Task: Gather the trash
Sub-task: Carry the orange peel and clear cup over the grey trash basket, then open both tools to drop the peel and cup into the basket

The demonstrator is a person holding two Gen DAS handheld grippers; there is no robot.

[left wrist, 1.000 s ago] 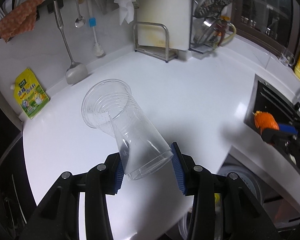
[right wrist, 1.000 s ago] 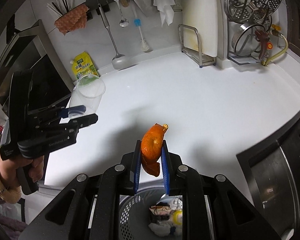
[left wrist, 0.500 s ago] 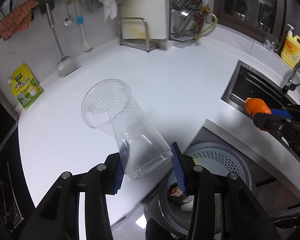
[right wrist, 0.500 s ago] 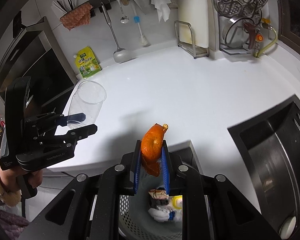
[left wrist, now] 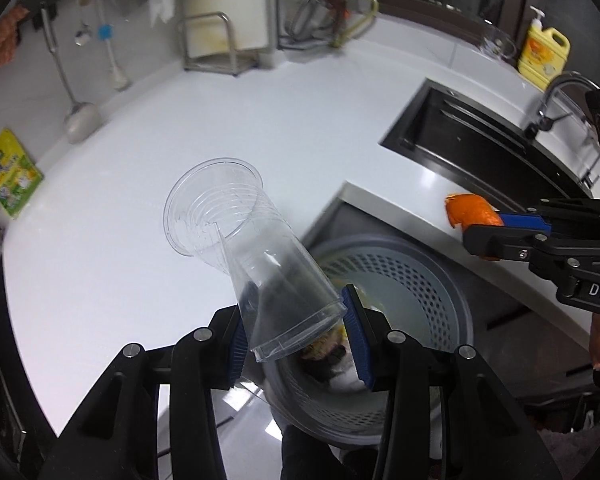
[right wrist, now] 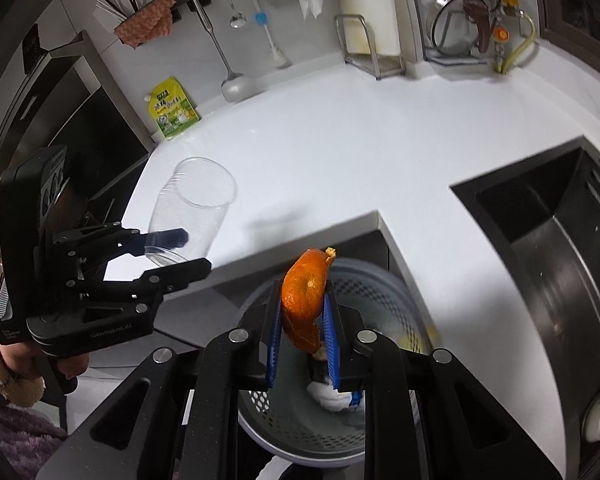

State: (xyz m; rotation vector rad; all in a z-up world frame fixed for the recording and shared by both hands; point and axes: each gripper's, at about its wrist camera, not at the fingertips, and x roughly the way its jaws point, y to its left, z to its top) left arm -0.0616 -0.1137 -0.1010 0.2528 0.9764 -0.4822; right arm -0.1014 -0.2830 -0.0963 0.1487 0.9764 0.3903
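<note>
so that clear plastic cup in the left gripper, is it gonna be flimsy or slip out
The clear plastic cup looks thin-walled and empty, so probably very light and easily squashed. The left gripper pinches only its narrow base end, and the smooth tapered wall could let it slide. Its long body sticks out tilted, so a bump would likely pivot it.

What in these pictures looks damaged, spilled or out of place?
Only the clear plastic cup looks damaged: a crease or split runs down its wall, and the left tongs hold it tilted. The orange peel sits in the right tongs above the perforated bin. Nothing is spilled.
</note>
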